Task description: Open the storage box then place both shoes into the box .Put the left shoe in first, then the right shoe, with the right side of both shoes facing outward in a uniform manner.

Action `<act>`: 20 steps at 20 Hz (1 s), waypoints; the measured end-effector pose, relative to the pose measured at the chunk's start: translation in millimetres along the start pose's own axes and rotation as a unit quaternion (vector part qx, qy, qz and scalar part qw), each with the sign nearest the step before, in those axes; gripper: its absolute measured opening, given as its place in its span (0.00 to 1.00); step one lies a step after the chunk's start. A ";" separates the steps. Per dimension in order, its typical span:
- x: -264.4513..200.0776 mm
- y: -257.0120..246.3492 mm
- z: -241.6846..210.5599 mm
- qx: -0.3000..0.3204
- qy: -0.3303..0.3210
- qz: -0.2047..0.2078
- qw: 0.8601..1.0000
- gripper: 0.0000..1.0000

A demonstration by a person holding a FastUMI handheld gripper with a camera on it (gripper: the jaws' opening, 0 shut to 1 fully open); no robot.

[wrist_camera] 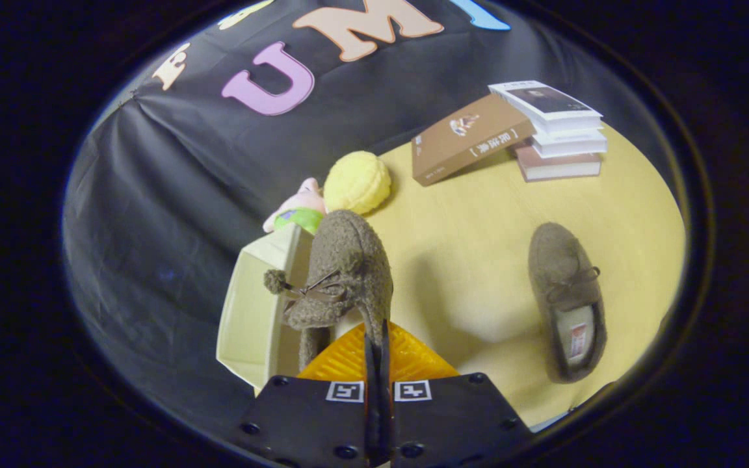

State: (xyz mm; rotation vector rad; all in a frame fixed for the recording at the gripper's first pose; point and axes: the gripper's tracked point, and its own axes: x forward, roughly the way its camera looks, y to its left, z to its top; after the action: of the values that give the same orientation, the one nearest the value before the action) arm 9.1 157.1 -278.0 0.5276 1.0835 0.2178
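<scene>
My gripper point(376, 338) is shut on the rim of a brown fuzzy shoe point(345, 266), which hangs lifted and tilted just ahead of the fingers, its bow and pom-pom facing left. Behind and left of that shoe stands the cream storage box point(251, 312), its opening showing; the shoe hovers at the box's right edge. The second brown shoe point(567, 299) lies flat on the yellow table point(478, 234) to the right, toe pointing away, with a white insole showing at its heel.
A yellow ball point(357, 182) and a pink-and-green plush toy point(296, 211) sit beyond the box. A brown book point(469, 138) leans on a stack of books point(560, 130) at the far right. The black cloth wall runs behind and to the left.
</scene>
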 end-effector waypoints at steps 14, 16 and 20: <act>27.3 142.7 11.8 -0.010 -0.022 0.039 0.999 0.03; 40.5 153.7 3.4 -0.013 -0.016 0.033 0.999 0.03; 68.0 168.8 -19.1 -0.024 -0.002 0.010 1.000 0.04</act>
State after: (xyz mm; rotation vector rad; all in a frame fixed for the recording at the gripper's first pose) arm 38.0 335.9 -252.0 0.4971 1.0664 0.2596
